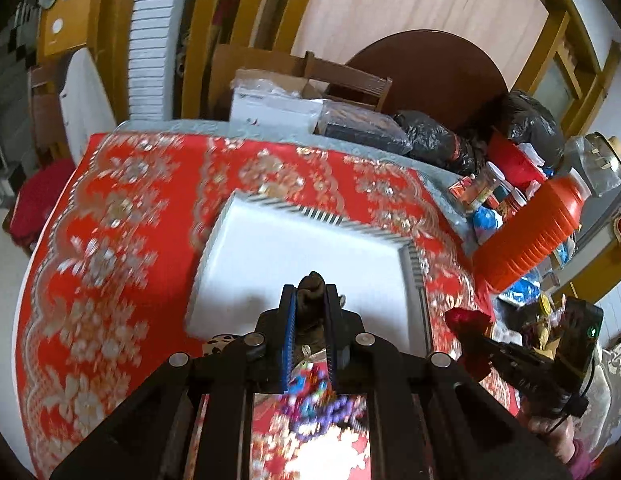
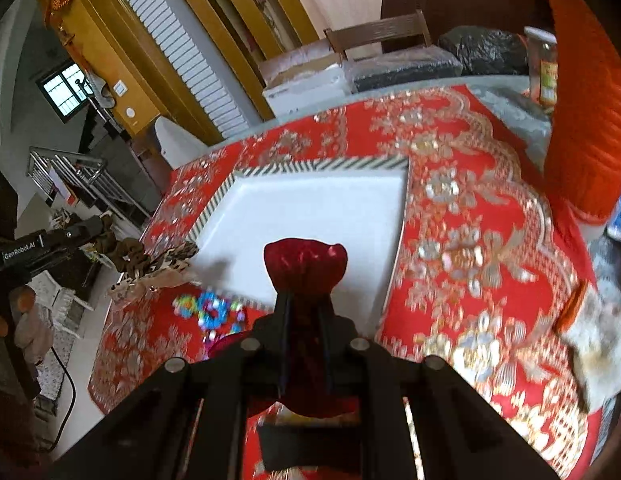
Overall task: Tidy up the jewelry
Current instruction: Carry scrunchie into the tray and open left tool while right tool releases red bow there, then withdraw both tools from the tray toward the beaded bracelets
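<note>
A white square tray point(image 1: 270, 240) with a striped rim lies on the red patterned cloth; it also shows in the right wrist view point(image 2: 310, 208). My left gripper point(image 1: 311, 292) is shut on a brown scrunchie point(image 1: 310, 286) held above the tray's near edge. My right gripper point(image 2: 306, 300) is shut on a dark red scrunchie point(image 2: 304, 262), also above the tray's near edge; that scrunchie shows in the left wrist view point(image 1: 468, 318). A pile of colourful beaded bracelets point(image 2: 212, 310) lies on the cloth beside the tray's near left corner, blurred in the left wrist view point(image 1: 318, 398).
A large orange ribbed container point(image 1: 530, 236) stands at the right of the table, with jars and black bags point(image 1: 438, 140) behind. A leopard-print scrunchie point(image 2: 166, 264) lies by the tray's left corner. Boxes point(image 1: 274, 104) and a chair sit at the far edge.
</note>
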